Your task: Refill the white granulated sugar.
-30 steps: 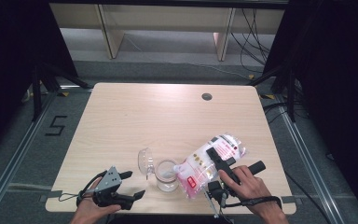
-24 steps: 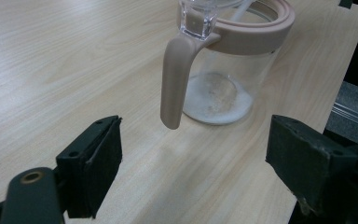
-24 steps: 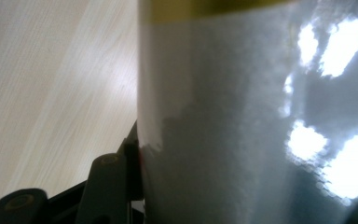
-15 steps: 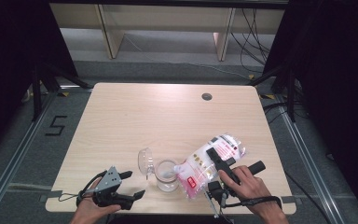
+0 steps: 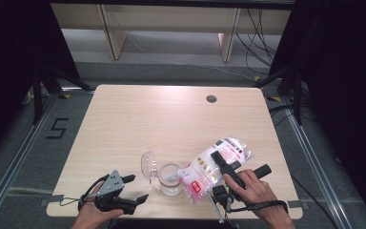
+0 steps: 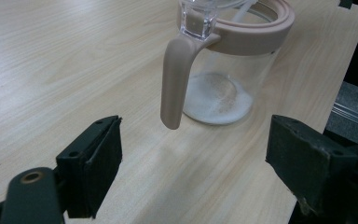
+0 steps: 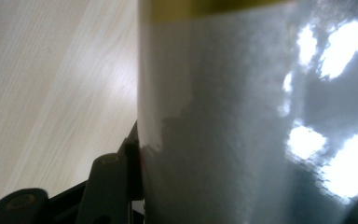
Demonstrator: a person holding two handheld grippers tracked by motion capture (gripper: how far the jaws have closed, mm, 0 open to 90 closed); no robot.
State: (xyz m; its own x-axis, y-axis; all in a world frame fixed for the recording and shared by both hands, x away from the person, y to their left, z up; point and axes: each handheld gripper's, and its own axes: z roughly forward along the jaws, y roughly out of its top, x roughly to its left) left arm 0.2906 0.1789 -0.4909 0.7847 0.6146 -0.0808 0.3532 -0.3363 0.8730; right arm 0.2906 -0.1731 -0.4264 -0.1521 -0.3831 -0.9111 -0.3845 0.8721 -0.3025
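Observation:
A clear jar (image 5: pixel 170 180) with a pinkish rim and handle (image 6: pixel 175 79) stands near the table's front edge, its clear lid (image 5: pixel 148 164) flipped open to the left. A layer of white granules (image 6: pixel 219 100) lies in its bottom. My right gripper (image 5: pixel 220 161) is shut on a clear bag (image 5: pixel 205 171) of white granules with a red label, tilted with its lower end over the jar's mouth. In the right gripper view the bag (image 7: pixel 242 121) sits pressed against one finger (image 7: pixel 107 186). My left gripper (image 5: pixel 136 187) stands open left of the jar, and its open jaws face the handle with nothing between them.
The light wooden table (image 5: pixel 171 119) has a round cable hole (image 5: pixel 211 98) at the back right. The jar stands close to the front edge (image 6: pixel 307 154). Shelving and cables lie beyond the table's far side.

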